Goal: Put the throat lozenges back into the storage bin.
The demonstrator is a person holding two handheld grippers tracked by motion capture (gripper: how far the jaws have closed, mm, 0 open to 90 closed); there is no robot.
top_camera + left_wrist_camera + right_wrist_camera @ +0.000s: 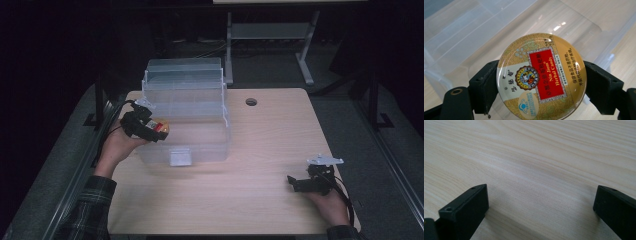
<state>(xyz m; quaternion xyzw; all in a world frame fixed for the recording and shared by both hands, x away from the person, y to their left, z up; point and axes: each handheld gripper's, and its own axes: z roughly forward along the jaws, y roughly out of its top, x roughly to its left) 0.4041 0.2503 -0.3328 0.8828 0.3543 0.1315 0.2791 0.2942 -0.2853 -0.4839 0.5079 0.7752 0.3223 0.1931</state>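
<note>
Here, a round candy tin [541,76], gold with a red label, sits pinched by its rim between the jaws of the left gripper [159,127], held over the clear plastic box [200,140] at the table's [270,150] nine o'clock side. At five o'clock, the right gripper [292,181] rests spread wide, holding nothing.

The round tin [541,76] is gold with a red label panel, the box [187,112] clear, the table [280,145] pale woodgrain, the jaws black.
</note>
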